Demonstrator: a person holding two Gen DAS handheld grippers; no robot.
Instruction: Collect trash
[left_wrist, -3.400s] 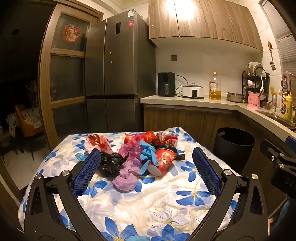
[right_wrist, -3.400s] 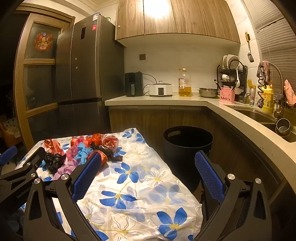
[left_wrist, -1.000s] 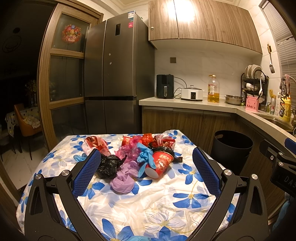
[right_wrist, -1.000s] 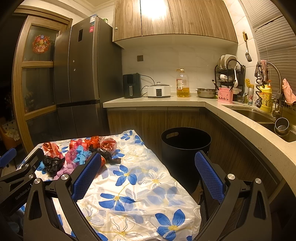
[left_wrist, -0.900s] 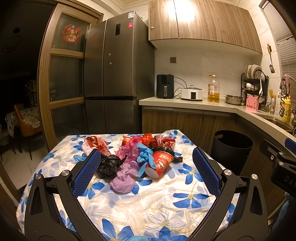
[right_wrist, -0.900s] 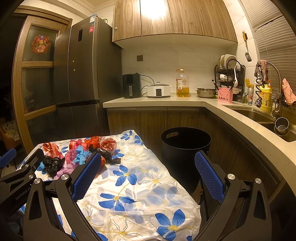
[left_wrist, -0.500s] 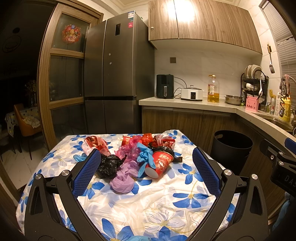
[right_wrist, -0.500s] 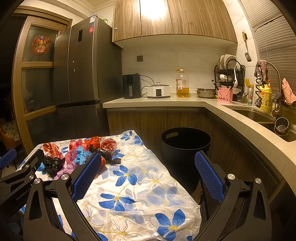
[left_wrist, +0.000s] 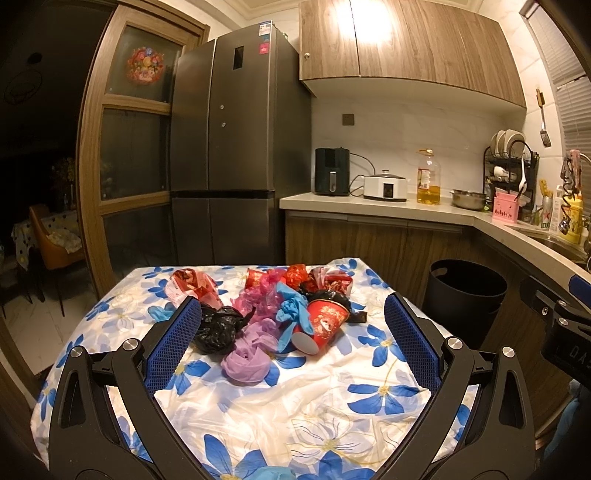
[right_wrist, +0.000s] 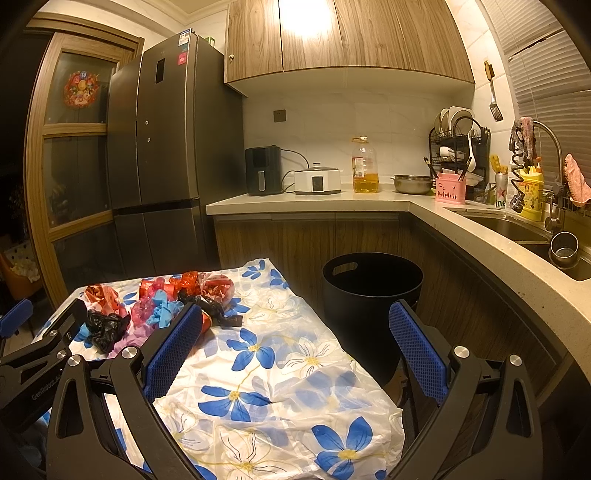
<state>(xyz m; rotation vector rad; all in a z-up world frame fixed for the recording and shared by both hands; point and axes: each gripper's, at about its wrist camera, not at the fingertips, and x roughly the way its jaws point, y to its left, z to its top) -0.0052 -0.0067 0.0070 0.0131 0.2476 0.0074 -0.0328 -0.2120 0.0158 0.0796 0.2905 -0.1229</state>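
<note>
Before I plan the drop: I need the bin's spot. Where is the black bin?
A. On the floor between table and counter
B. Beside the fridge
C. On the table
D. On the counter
A: the bin stands on the floor, between the table and the counter.

Fridge (left_wrist: 229, 155) stands left of counter (left_wrist: 369, 205). On counter, L to R: air fryer (left_wrist: 331, 171), cooker (left_wrist: 385, 187), oil bottle (left_wrist: 428, 177), steel bowl (left_wrist: 468, 199), pink caddy (left_wrist: 506, 210), dish rack (left_wrist: 511, 166) behind it. Wood cabinets (right_wrist: 343, 37) overhead. Spatula (right_wrist: 493, 96) hangs on wall. Sink (right_wrist: 509, 225) w/ faucet (right_wrist: 546, 147) at right, steel cup (right_wrist: 563, 251) at its edge. Glass door (left_wrist: 129, 147) left of fridge, w/ round sticker (left_wrist: 145, 66).
</note>
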